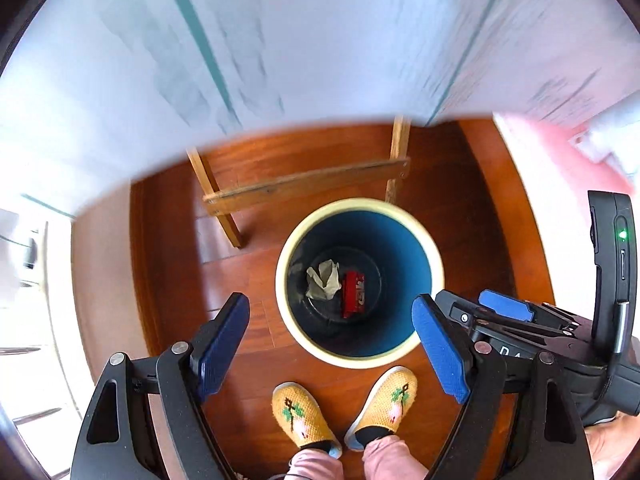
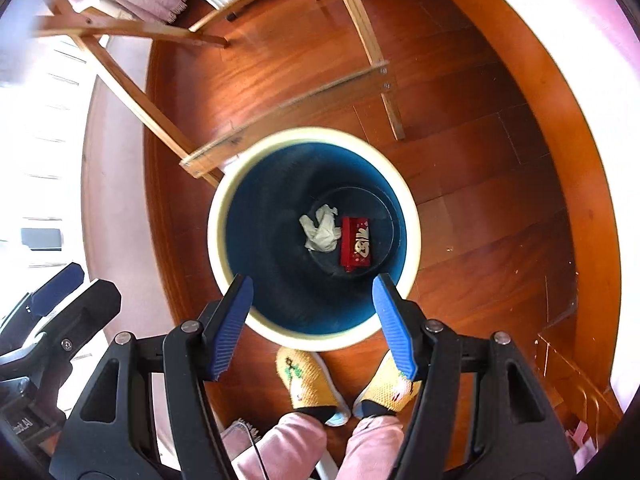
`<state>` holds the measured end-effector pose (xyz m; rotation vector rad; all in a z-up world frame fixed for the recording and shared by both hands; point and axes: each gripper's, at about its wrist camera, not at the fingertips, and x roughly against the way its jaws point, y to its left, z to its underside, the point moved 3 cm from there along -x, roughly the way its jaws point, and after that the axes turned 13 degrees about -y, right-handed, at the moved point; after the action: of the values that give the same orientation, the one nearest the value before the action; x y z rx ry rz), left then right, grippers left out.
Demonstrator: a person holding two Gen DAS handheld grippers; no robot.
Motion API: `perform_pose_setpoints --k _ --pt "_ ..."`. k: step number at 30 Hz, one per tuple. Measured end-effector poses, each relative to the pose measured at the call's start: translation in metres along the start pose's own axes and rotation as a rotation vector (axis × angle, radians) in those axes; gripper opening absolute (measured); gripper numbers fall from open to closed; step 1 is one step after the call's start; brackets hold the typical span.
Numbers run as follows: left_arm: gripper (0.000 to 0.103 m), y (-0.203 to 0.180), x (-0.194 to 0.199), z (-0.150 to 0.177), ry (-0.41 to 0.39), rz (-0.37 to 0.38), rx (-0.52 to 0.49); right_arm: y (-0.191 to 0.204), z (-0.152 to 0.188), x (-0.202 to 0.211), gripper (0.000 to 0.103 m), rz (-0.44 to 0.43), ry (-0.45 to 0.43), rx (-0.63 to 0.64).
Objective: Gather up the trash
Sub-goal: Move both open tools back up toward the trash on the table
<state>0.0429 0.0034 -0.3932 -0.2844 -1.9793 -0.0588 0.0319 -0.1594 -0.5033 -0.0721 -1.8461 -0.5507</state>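
Note:
A round bin with a cream rim and a blue inside stands on the wooden floor below both grippers. At its bottom lie a crumpled white tissue and a red wrapper, side by side. My left gripper hangs open above the bin's near edge, with nothing between its blue pads. My right gripper is open over the bin as well, and it holds nothing. One of its blue pads shows at the right of the left wrist view.
Wooden table legs with a crossbar stand just behind the bin. A person's feet in yellow slippers are at its near side. A pale tabletop fills the top of the left wrist view, blurred.

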Motion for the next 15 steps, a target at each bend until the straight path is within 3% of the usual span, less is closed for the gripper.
perform_pose_setpoints --k 5,15 --pt "0.085 0.005 0.065 -0.028 -0.059 -0.004 -0.004 0.017 -0.01 0.065 0.06 -0.02 -0.039 -0.014" --pt "0.085 0.021 0.199 -0.093 -0.229 0.012 -0.01 0.074 -0.041 0.203 0.063 -0.044 -0.215 0.039"
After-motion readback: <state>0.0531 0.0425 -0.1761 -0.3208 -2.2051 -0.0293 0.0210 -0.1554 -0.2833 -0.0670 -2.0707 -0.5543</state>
